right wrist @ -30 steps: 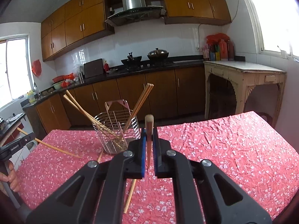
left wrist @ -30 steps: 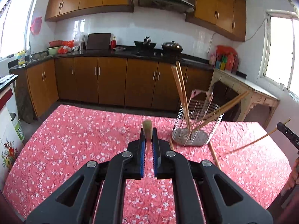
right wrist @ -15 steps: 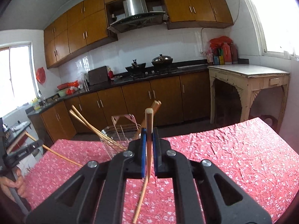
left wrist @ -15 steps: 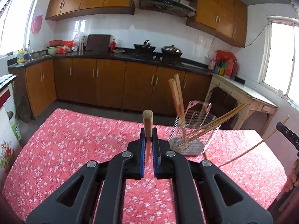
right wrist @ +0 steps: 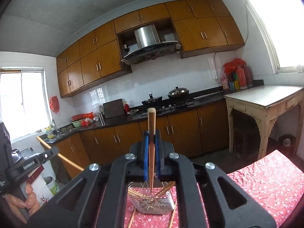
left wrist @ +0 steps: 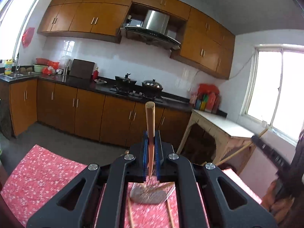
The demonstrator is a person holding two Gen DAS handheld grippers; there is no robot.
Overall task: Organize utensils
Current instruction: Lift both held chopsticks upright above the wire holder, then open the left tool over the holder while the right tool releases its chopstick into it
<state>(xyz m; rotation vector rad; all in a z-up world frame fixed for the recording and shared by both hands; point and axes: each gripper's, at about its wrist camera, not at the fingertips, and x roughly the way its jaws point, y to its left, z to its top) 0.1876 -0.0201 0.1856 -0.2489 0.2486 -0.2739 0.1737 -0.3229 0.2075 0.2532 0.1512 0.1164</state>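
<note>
My left gripper [left wrist: 151, 148] is shut on a wooden chopstick [left wrist: 150, 121] that stands upright between its blue pads, raised above the wire utensil basket [left wrist: 147, 195] seen below the fingers. My right gripper [right wrist: 151, 150] is shut on another wooden chopstick [right wrist: 151, 125], its tip hanging over the wire basket [right wrist: 152, 199], which holds several chopsticks. Loose chopsticks [right wrist: 172, 216] lie on the red floral tablecloth [right wrist: 266, 186] beside the basket. The left gripper and its chopstick also show at the left of the right wrist view [right wrist: 34, 161].
Brown kitchen cabinets and a dark counter [left wrist: 79, 81] with a stove and pots run along the far wall. A pale wooden side table [right wrist: 266, 102] stands at the right. The right gripper's body [left wrist: 275, 155] is at the right edge of the left wrist view.
Both grippers have risen and tilted upward with their chopsticks. The basket has dropped from mid-view to under the fingers in both views.
</note>
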